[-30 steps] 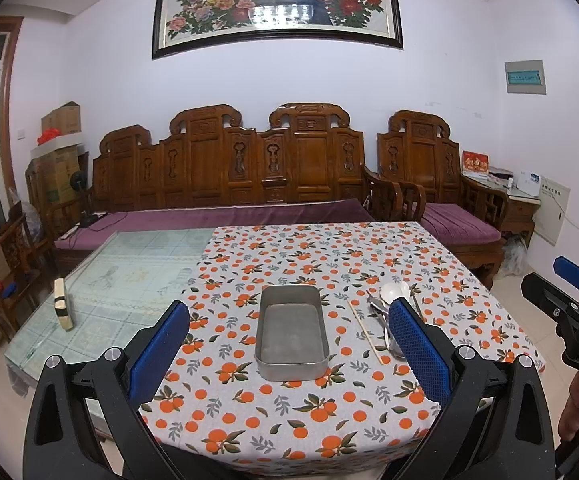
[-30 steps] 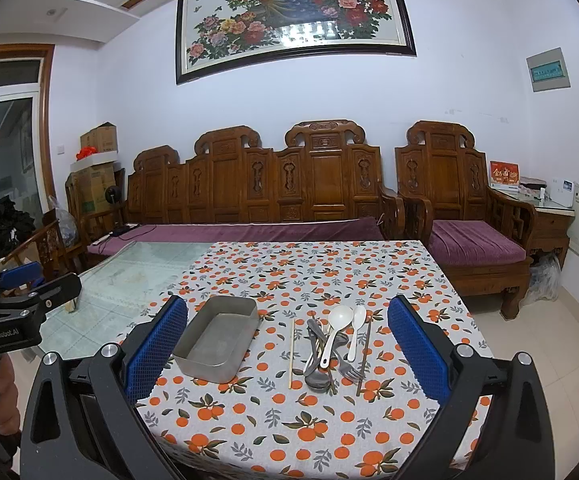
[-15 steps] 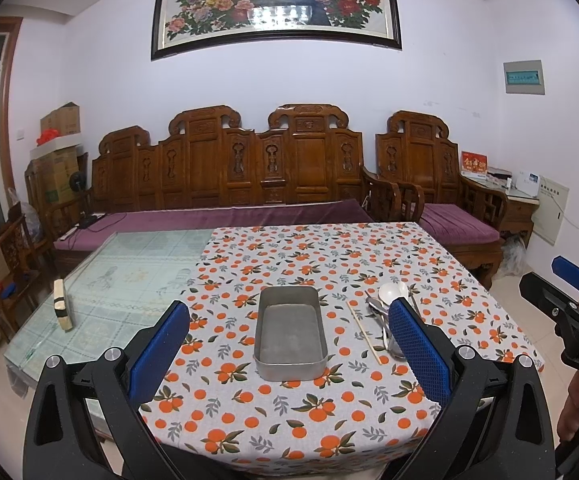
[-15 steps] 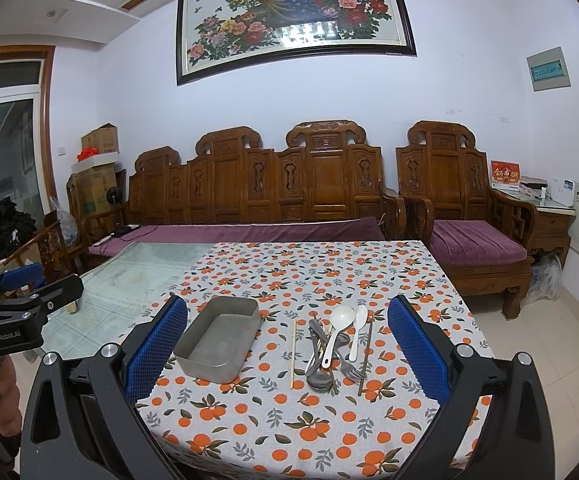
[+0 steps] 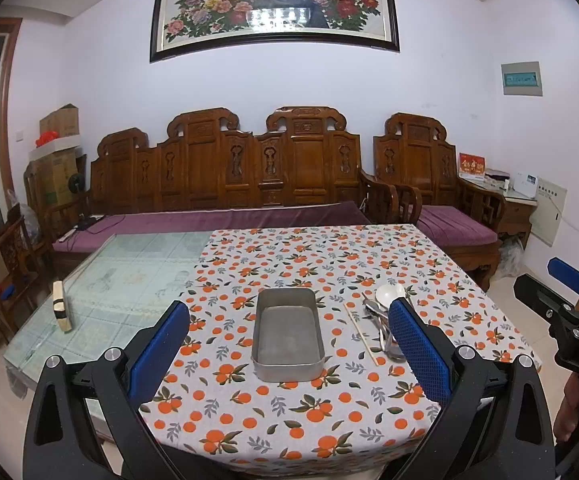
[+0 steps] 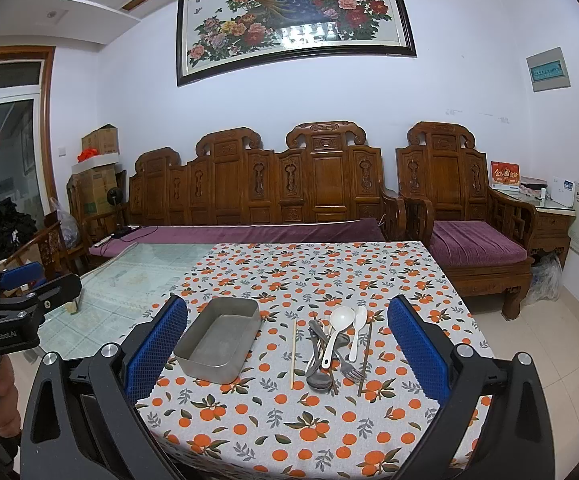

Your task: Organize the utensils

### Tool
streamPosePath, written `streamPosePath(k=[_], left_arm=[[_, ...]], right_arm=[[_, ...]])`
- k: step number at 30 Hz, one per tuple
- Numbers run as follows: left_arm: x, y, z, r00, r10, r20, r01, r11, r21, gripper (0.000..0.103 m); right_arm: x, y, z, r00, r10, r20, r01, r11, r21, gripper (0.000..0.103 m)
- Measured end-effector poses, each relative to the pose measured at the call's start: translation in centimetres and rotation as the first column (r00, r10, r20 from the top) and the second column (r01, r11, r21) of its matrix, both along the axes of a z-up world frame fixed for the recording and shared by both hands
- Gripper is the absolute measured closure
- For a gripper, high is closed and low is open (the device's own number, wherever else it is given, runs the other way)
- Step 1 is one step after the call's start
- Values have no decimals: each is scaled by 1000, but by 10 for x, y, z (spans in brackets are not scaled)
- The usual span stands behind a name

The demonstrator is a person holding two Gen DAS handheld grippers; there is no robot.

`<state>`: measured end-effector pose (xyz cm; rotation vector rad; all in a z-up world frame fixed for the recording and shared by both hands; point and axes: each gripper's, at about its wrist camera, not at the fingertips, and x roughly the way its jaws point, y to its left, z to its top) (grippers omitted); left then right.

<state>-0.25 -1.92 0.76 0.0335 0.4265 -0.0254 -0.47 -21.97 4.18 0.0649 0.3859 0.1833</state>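
Two blue-padded fingers of the left gripper (image 5: 287, 344) stand spread wide apart above the near edge of a table, gripping nothing, as we look along them from the left wrist. Between them, on an orange-patterned tablecloth (image 5: 289, 412), sits an empty metal tray (image 5: 288, 340), its long side running away from us. Just to its right lies a pale chopstick (image 5: 361, 334), and beyond that a pile of utensils (image 5: 381, 320) topped by a white spoon (image 5: 389, 293), partly hidden behind the right finger pad. The cloth covers only the right part of the table; to the left we see bare glass tabletop (image 5: 129, 280) with a small block (image 5: 60, 306) near its edge. At far right, the right gripper (image 5: 569, 300) enters the frame, held by a hand (image 5: 577, 408); from here we cannot tell how its jaws stand.

From the right wrist, we see the right gripper (image 6: 287, 348) with its fingers likewise wide apart and holding nothing. The metal tray (image 6: 219, 340) sits left of centre, turned at an angle. To its right lie the pale chopstick (image 6: 293, 354), then the heap of utensils: two white spoons (image 6: 347, 330) resting over grey metal spoons (image 6: 319, 378), a fork (image 6: 347, 366) and a dark chopstick (image 6: 365, 354). All lie on the cloth, outside the tray. A carved wooden sofa (image 6: 257, 192) lines the wall behind, under a framed peacock painting (image 6: 293, 12). The left gripper (image 6: 17, 300) shows at the far left edge.
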Motion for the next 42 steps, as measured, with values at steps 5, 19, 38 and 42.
streamPosePath(k=[5, 19, 38, 42], left_arm=[[0, -2, 1, 1000, -1, 2, 1, 1000, -1, 7], [-2, -2, 5, 1000, -6, 5, 6, 1000, -6, 7], [3, -1, -2, 1000, -19, -17, 19, 1000, -10, 7], [16, 1, -15, 998, -32, -56, 31, 999, -21, 7]], right_arm=[[0, -1, 0, 1000, 0, 0, 0, 1000, 0, 3], [0, -1, 0, 1000, 0, 2, 0, 1000, 0, 3], [3, 0, -2, 1000, 0, -10, 0, 1000, -2, 3], [13, -5, -6, 1000, 9, -26, -9, 1000, -7, 3]])
